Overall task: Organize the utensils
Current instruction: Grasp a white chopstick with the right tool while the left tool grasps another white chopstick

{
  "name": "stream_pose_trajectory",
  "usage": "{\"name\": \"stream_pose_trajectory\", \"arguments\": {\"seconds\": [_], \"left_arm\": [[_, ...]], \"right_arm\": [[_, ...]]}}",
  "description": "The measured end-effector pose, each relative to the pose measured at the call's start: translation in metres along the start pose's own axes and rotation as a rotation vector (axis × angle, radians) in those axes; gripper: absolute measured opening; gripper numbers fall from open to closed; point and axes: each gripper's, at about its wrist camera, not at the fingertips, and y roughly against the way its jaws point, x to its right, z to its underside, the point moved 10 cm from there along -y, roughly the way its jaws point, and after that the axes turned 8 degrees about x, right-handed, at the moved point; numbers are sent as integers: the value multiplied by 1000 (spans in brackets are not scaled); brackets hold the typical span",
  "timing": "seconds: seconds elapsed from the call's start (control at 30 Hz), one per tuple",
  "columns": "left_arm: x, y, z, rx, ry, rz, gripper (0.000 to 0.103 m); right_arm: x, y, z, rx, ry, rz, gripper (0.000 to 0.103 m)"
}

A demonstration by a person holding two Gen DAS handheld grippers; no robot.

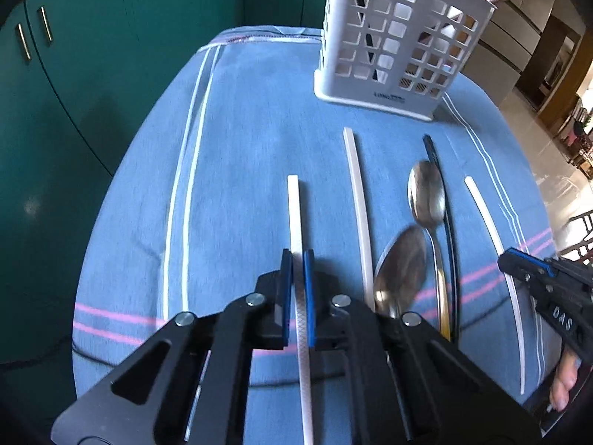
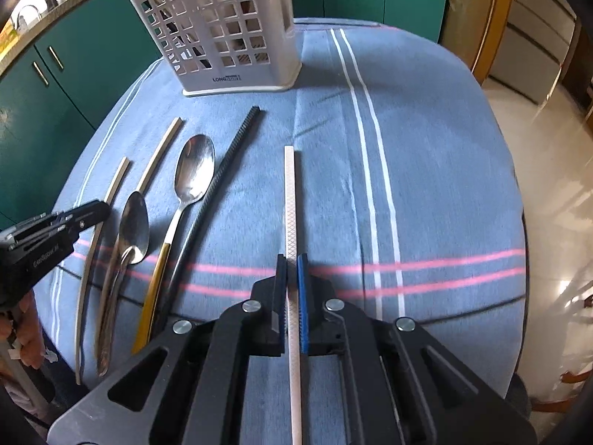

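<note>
Left gripper [image 1: 297,256] is angled steeply down at the table, its blue pads clamped on the leftmost white chopstick [image 1: 295,215], which runs on from the fingertips toward the far edge. The right gripper [image 2: 292,261] is tilted down the same way, pads pressed tight on the rightmost white chopstick [image 2: 289,193], whose textured end also points at the far edge. A bit of a hand [image 1: 563,382] shows under the right gripper's body in the left view.

Between the two tools the remaining pieces lie in a row on the blue striped tablecloth [image 2: 426,185], all lengthwise, handles toward the near edge. Just right of the left gripper sits another white chopstick [image 1: 358,200], then a steel spoon [image 1: 400,270] with its bowl close by the left gripper's fingers. Next comes a gold-handled spoon [image 2: 192,178], bowl further up the cloth, and touching its right side a black chopstick [image 2: 226,159], lying slightly aslant and stretching furthest toward the back.

Beyond them all, near the far edge, the white slotted utensil holder [image 2: 229,29] stands upright, well apart from both grippers. What is inside it is hard to make out. Green cabinet doors [image 1: 111,74] rise behind the table.
</note>
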Motion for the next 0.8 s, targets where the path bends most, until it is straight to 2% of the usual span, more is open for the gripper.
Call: {"name": "stream_pose_trajectory", "arguments": {"seconds": [0.07,0.23,0.47,0.8], "left_arm": [[1,2,3,-7,2,10,7],[7,-6,-7,-5,-24,-3,20],[13,-17,-19,-13,-88,-37,25],[15,-22,-25,-7,-99,-41,30]], "right_arm": [[0,1,2,-4,-7,-10,6],[-2,-3,-6,0,4,10,14],[-7,-20,-26,-2,68,59,16],[-7,-35,-45,2,107,85,17]]}}
